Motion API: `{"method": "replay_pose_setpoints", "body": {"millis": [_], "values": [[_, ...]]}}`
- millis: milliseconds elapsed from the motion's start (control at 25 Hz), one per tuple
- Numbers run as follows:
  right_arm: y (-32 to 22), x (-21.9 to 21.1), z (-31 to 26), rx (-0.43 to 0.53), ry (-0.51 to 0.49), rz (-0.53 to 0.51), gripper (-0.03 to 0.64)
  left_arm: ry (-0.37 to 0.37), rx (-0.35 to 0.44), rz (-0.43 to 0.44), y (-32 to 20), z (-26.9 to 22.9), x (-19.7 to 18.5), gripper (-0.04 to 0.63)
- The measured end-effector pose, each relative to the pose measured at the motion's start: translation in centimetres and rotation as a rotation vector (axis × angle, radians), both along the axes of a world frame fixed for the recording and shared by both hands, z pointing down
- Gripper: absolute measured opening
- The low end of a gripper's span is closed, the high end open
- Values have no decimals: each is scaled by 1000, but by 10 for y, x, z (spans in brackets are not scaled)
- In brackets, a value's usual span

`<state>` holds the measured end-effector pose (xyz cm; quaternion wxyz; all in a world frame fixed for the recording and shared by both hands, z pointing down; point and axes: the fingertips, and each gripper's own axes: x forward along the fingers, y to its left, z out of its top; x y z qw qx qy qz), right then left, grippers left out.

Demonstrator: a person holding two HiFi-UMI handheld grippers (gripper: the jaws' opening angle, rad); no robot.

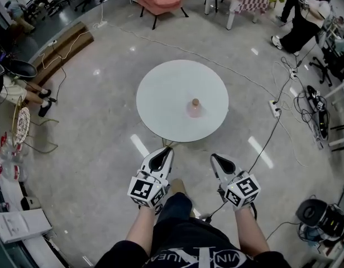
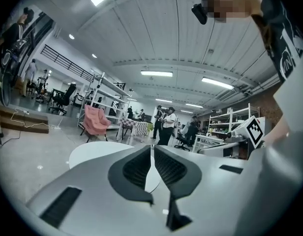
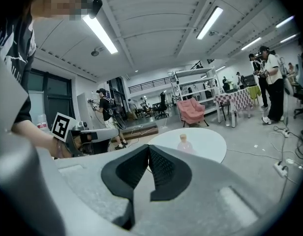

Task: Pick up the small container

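- Small container (image 1: 195,108): pinkish, translucent, bottle-shaped, tan cap; any label too small to read. Upright, right of centre on the round, smooth white table (image 1: 161,94).
- Left gripper (image 1: 163,151): grey shell, black textured pads; jaws closed together, nothing between them.
- Right gripper (image 1: 215,158): same build; jaws together, empty.
- Both grippers are just short of the table's near edge.
- Shirt (image 1: 189,258): black, with white lettering I cannot read.

Person, lower edge of the head view: black short-sleeved T-shirt (image 1: 183,257) with white lettering across the front, and dark trousers (image 1: 175,211) just above it in the frame. At lower centre, the left gripper (image 1: 165,149) and right gripper (image 1: 214,156) are pale grey-white moulded shells, each with a black teardrop-shaped inset on top. Each carries a marker cube at its rear, (image 1: 143,190) and (image 1: 244,188), with black-and-white squares. In both gripper views the pads (image 2: 136,168) (image 3: 164,168) are black and ribbed, set in a light grey body.
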<state>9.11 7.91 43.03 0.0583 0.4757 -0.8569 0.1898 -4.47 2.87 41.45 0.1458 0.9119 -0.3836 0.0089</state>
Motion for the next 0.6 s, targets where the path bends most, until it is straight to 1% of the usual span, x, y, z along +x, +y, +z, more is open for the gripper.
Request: {"method": "replay_pose_setpoints", "body": {"millis": [320,600], "values": [[-37,-3,11,-23,6,10,6,-24,-24,57,-40,15,14,25],[-54,5,24,-49,15,30,6,-28,-28,90,-56,24,25,25]]}}
